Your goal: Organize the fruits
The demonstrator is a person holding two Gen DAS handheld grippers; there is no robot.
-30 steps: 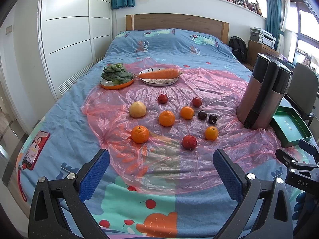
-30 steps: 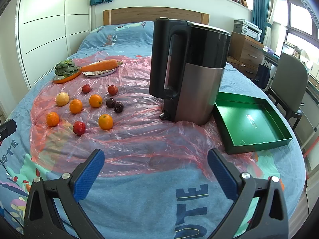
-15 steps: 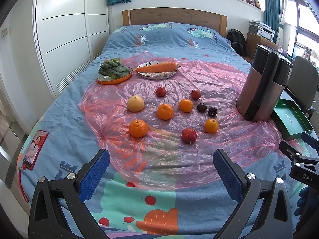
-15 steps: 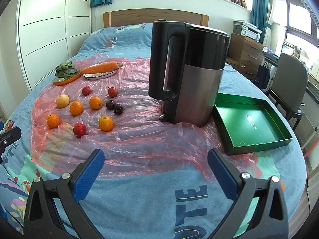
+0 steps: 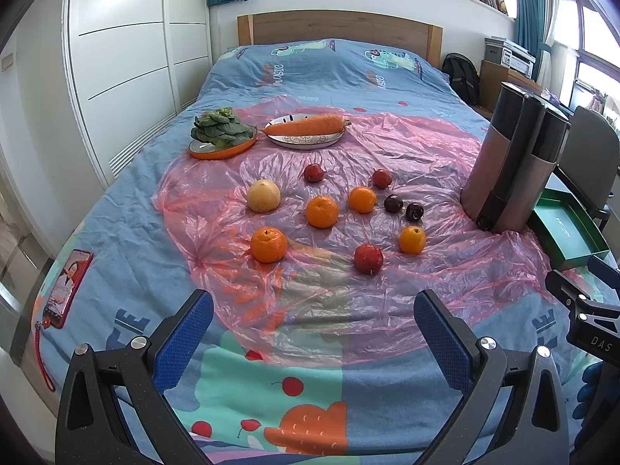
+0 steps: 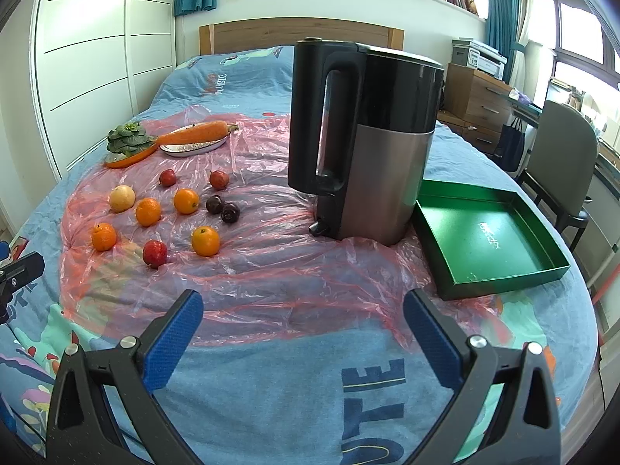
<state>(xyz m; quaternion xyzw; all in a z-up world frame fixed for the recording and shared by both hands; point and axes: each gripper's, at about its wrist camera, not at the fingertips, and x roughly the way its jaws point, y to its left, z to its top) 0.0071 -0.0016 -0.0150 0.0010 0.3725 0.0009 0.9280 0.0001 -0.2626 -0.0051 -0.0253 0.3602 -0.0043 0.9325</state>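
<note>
Both tongs spread wide and empty: left gripper (image 5: pixel 313 321) low over the blue bedspread (image 5: pixel 310 69) short of the fruit, right gripper (image 6: pixel 303 321) likewise low at the near edge of the pink plastic sheet (image 6: pixel 271 271), blue fingertips (image 6: pixel 174 341) apart with nothing between. Fruit scattered loose on the sheet, none touching a gripper: pale yellow round fruit (image 5: pixel 264 195) at far left, four oranges — one nearest left (image 5: pixel 268 244), one mid (image 5: pixel 321 211), one farther (image 5: pixel 362 199), one at right (image 5: pixel 412 239) — plus a red fruit (image 5: pixel 368 258) nearest the tongs, two more red ones (image 5: pixel 313 173) (image 5: pixel 382 178) farther back, and two dark plums (image 5: pixel 393 204) (image 5: pixel 414 211) side by side. Beyond the fruit, a carrot (image 5: pixel 306 125) lying across a patterned plate (image 5: pixel 306 140), and leafy greens (image 5: pixel 219 128) on an orange dish (image 5: pixel 223 151) just beside it. To the right, an upright black-and-steel kettle (image 6: pixel 364 147) on the sheet, with an empty green tray (image 6: pixel 492 240) just beside it on the bedspread. A red-cased phone (image 5: pixel 68 286) at the bed's left edge.
</note>
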